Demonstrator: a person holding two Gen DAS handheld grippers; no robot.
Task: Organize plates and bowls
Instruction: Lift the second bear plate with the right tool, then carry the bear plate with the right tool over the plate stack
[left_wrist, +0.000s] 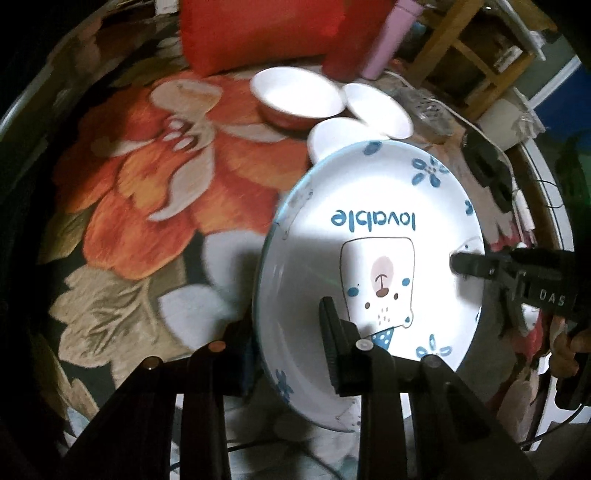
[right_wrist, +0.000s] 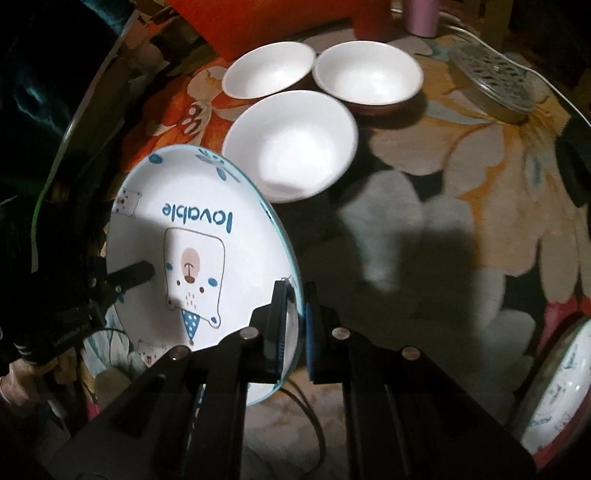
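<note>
Plate (left_wrist: 369, 236) tilted, "lovable" upside-down

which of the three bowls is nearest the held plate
The front bowl, alone in front of the other two; its rim is just behind the plate's far edge. The other two sit side by side farther back.

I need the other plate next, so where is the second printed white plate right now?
Only the right wrist view shows the second printed white plate, cut off at the lower right edge on the floral tablecloth, well right of the held "lovable" plate.

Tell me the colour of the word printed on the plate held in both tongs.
Blue: "lovable" on the white plate, clearest in the right wrist view.
</note>
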